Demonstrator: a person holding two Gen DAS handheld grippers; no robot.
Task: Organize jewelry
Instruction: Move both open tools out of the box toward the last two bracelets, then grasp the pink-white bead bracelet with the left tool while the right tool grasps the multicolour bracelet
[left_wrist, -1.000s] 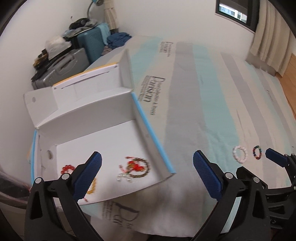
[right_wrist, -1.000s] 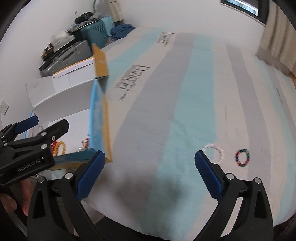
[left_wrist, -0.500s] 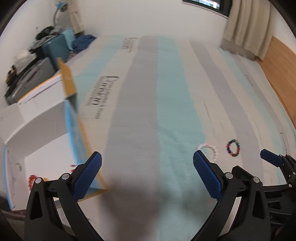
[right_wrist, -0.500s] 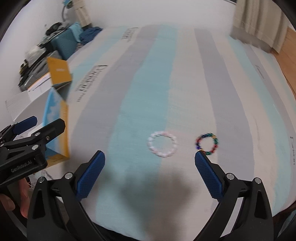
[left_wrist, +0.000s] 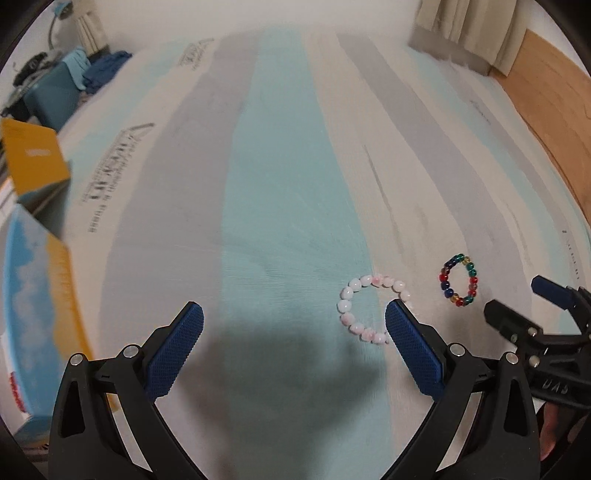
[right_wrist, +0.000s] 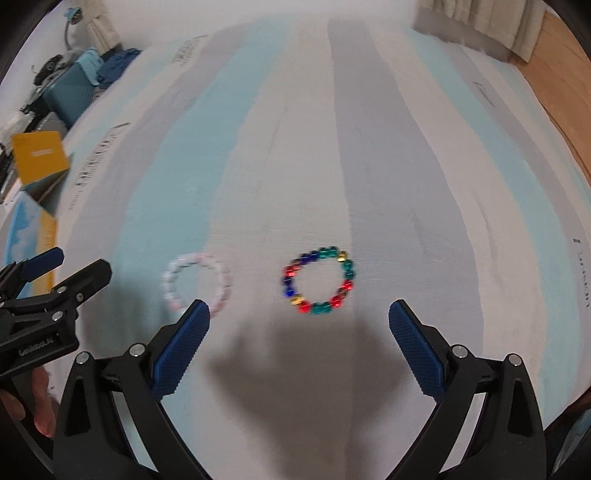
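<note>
Right hand-held gripper (right_wrist: 298, 325) agape — above multicolored bracelet (right_wrist: 318, 280)

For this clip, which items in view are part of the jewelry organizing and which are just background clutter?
Part of the job:
- pink-white bead bracelet, lying on the bed
- multicolored bead bracelet, lying beside it
- open box at the left edge
- left gripper and right gripper, both open and empty

Just lying about:
- teal suitcase
- blue clothes
- curtain
- striped bedspread
</note>
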